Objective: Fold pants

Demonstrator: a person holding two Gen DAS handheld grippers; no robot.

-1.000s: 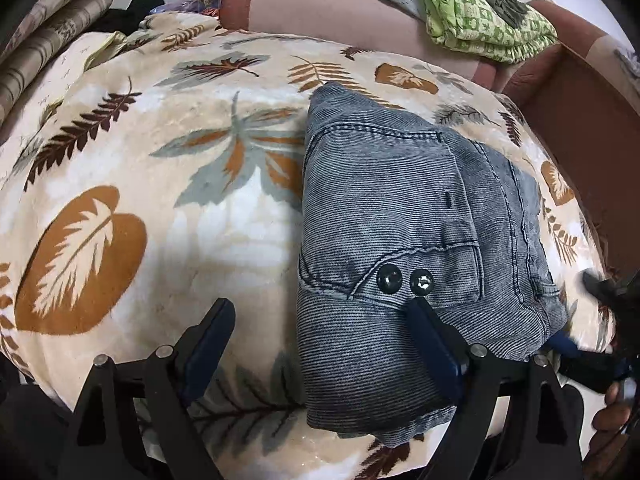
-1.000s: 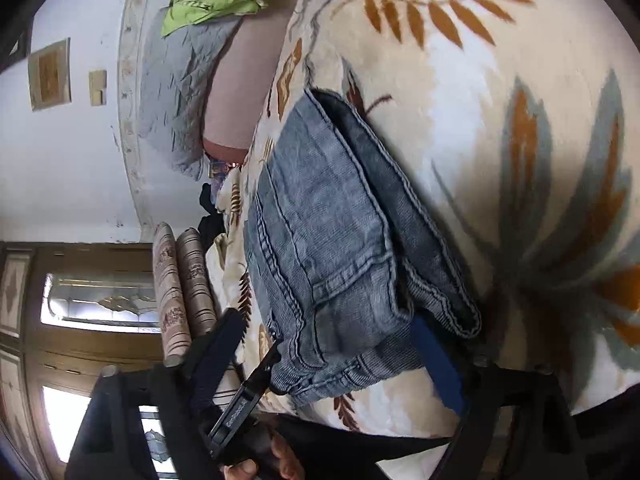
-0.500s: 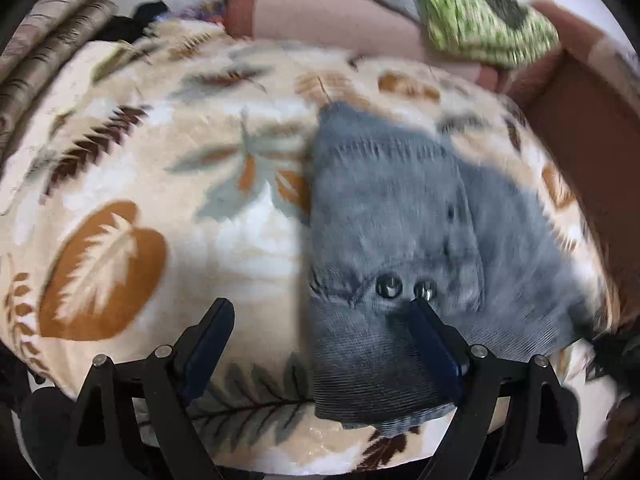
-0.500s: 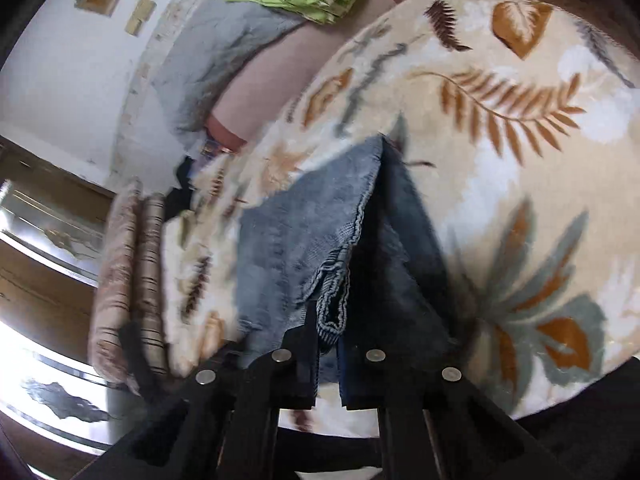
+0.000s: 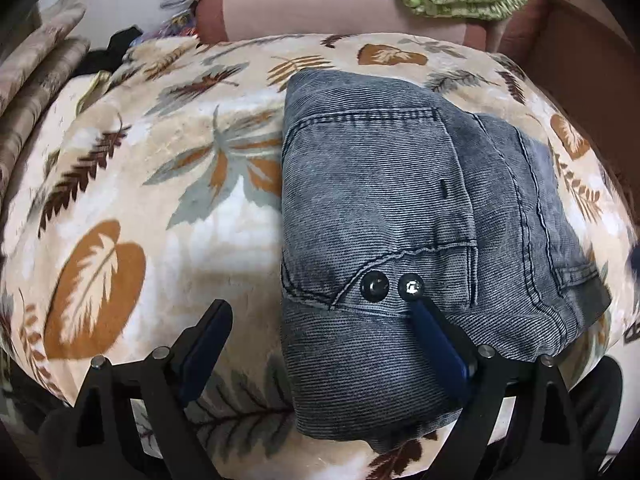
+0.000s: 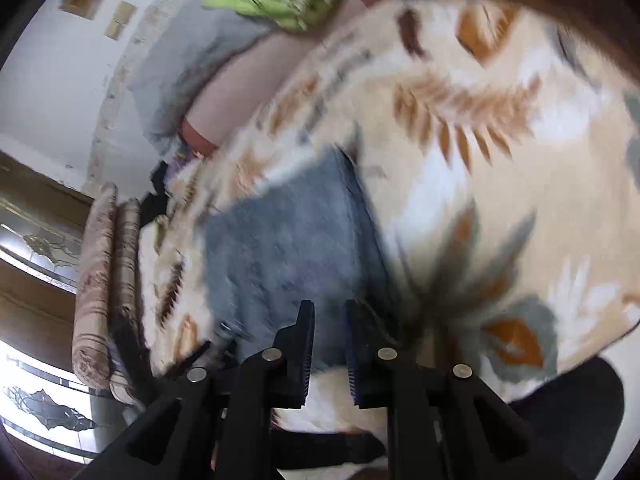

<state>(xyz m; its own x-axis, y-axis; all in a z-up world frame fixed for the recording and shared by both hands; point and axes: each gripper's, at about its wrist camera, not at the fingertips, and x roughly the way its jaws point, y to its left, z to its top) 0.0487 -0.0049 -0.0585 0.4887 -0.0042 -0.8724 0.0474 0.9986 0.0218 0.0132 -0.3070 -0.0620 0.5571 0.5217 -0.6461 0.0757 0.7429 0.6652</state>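
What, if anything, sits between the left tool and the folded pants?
Nothing visible. The left tool hangs open right over the folded pants on the leaf-print blanket, one finger already above the denim.

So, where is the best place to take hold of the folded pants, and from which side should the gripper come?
Probably the thick near edge of the folded pants, just below the two metal buttons, coming from the near side. There the layers hang slightly past the blanket, so one finger can slip underneath. The open left gripper already straddles that corner.
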